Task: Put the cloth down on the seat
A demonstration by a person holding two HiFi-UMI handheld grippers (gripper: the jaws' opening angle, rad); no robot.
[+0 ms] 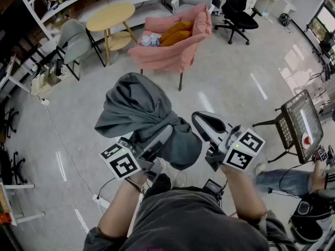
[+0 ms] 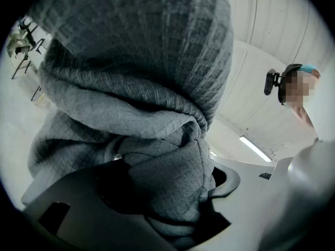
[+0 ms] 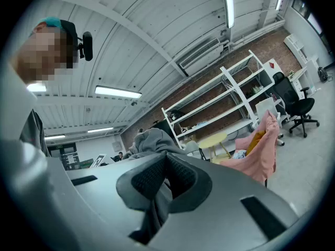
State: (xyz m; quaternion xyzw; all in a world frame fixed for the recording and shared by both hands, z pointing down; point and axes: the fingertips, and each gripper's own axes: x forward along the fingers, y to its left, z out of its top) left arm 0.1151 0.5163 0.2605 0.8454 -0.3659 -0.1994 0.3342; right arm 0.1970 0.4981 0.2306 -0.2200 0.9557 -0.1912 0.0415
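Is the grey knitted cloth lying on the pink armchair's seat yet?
No: the grey knitted cloth is bunched in the left gripper, well short of the pink armchair.

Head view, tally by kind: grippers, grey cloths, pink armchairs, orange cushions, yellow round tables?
Grippers: 2 (left gripper, right gripper)
Grey cloth: 1
Pink armchair: 1
Orange cushions: 2
Yellow round table: 1
Total: 7

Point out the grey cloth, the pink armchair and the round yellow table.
grey cloth (image 1: 137, 103), head view, on its bunched upper fold.
pink armchair (image 1: 162, 56), head view, on the front of its pink cover.
round yellow table (image 1: 111, 15), head view, on the middle of its top.
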